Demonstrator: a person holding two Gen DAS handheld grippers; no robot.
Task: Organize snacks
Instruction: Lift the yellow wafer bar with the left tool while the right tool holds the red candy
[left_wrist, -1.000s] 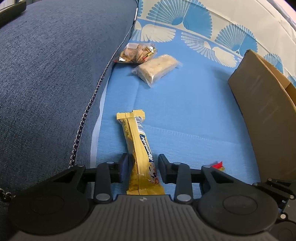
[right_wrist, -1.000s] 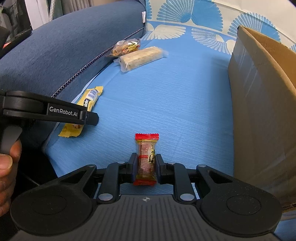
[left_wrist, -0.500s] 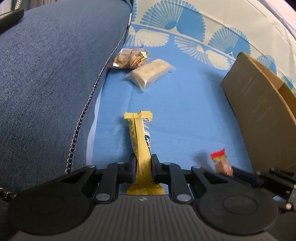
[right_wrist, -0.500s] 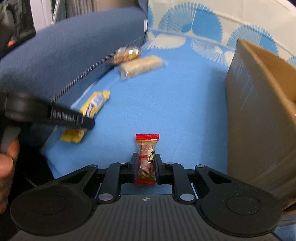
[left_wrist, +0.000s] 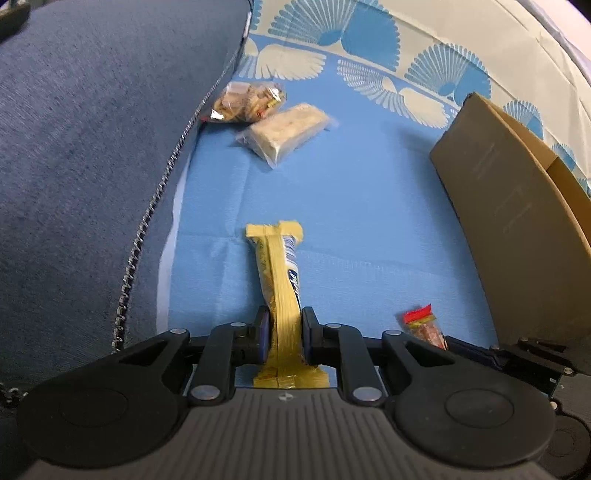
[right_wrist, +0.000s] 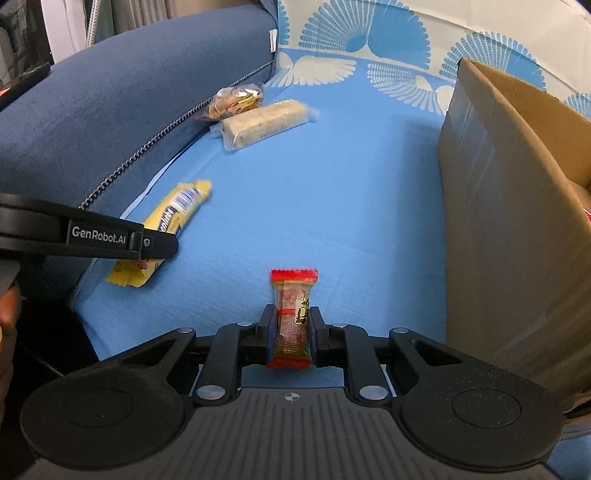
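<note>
A yellow snack bar (left_wrist: 279, 266) lies lengthwise on the blue cloth, and my left gripper (left_wrist: 283, 325) is shut on its near end, with the wrapper squeezed on edge between the pads. From the right wrist view the same bar (right_wrist: 177, 210) shows beside the left gripper's finger (right_wrist: 159, 243). My right gripper (right_wrist: 293, 325) is shut on a small red-ended candy (right_wrist: 293, 295), which also shows in the left wrist view (left_wrist: 421, 325). An open cardboard box (right_wrist: 498, 221) stands to the right of both grippers.
A clear-wrapped beige bar (right_wrist: 266, 122) and a crinkly snack bag (right_wrist: 236, 99) lie at the far left against the dark blue sofa cushion (left_wrist: 92, 147). The blue cloth (right_wrist: 332, 177) covers the seat. A hand shows at the left edge.
The left jaws have closed onto the yellow bar, pinching its wrapper up on edge. The right gripper has kept its hold on the red candy and barely moved.
</note>
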